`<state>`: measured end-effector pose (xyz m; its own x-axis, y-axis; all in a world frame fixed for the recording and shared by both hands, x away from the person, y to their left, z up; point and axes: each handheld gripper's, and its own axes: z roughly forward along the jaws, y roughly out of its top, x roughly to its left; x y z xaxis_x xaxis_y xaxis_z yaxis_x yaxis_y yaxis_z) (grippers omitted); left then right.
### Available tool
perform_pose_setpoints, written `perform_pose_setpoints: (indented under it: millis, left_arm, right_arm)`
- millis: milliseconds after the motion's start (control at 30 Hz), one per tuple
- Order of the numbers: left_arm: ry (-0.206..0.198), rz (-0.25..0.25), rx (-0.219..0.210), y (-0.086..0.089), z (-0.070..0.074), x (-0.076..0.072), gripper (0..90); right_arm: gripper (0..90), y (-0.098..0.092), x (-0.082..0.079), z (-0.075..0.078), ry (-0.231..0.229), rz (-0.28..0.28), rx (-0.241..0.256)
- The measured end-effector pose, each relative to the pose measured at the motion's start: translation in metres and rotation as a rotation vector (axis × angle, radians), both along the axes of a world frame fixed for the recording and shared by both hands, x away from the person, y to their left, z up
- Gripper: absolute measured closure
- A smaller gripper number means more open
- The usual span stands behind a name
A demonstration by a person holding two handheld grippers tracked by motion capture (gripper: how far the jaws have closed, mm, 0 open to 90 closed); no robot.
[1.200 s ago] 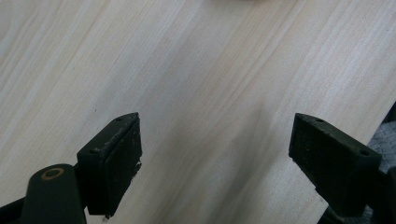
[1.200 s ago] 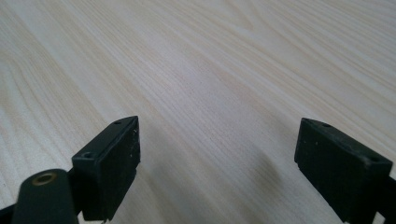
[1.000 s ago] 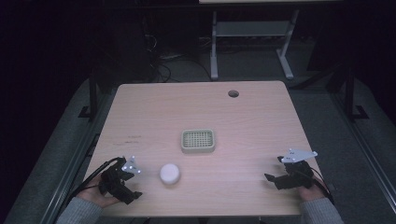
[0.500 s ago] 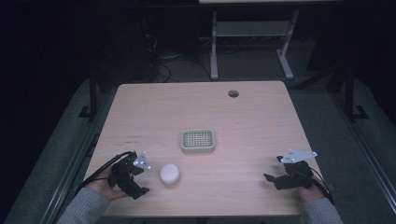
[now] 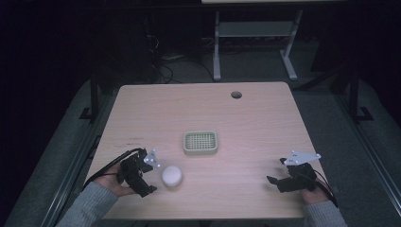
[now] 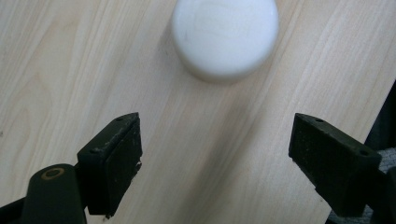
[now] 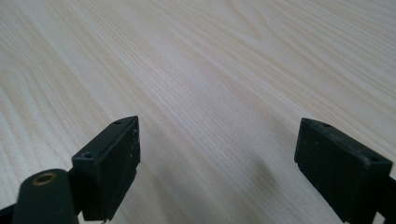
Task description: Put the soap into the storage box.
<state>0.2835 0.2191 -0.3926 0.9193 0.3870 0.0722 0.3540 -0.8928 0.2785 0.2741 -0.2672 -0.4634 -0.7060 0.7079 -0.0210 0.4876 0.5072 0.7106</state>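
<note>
A white round puck-like object (image 5: 172, 175) (image 6: 225, 36) lies on the wooden table near its front left. My left gripper (image 5: 147, 178) (image 6: 229, 163) stands open just left of it, jaws wide apart and pointing at it, with bare wood between them. A pale green grid-topped tray (image 5: 200, 142) sits at the table's middle. At the front right my right gripper (image 5: 276, 176) (image 7: 231, 170) is open over bare wood, nothing between its jaws.
The table (image 5: 255, 127) has a round cable hole (image 5: 236, 94) at the back right. Dark floor, cables and a white desk frame (image 5: 255, 42) lie beyond the far edge. Grey sleeves come in at the bottom corners.
My left gripper has moved right, toward the white object, and now sits close beside it. The right gripper has stayed put.
</note>
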Motion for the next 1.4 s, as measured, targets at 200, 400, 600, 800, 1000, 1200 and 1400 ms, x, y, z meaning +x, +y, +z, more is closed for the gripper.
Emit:
perform_pose_setpoints:
  millis: [200,400,600,800,1000,1200,1400]
  left_arm:
    - [0.005,-0.008,0.004,-0.004,0.001,0.002,17.2]
    - [0.008,-0.017,0.009,-0.008,0.002,0.004,17.2]
    - [0.007,-0.031,0.02,-0.014,0.004,0.006,17.2]
    - [0.011,-0.044,0.029,-0.019,0.006,0.008,17.2]
    - [0.015,-0.056,0.038,-0.025,0.007,0.011,17.2]
    - [0.021,-0.065,0.042,-0.029,0.009,0.013,17.2]
    - [0.029,-0.07,0.046,-0.032,0.009,0.016,17.2]
  right_arm:
    - [13.6,0.0,0.0,0.001,-0.003,0.002,0.002]
    - [13.6,0.001,0.0,0.001,-0.004,0.003,0.001]
    - [13.6,0.001,0.0,0.001,-0.005,0.005,0.005]
    - [13.7,0.001,0.0,0.001,-0.007,0.008,0.006]
    - [13.6,0.001,0.0,0.002,-0.007,0.009,0.008]
    - [13.6,0.001,0.0,0.002,-0.012,0.01,0.012]
    - [13.6,0.001,0.0,0.003,-0.012,0.011,0.018]
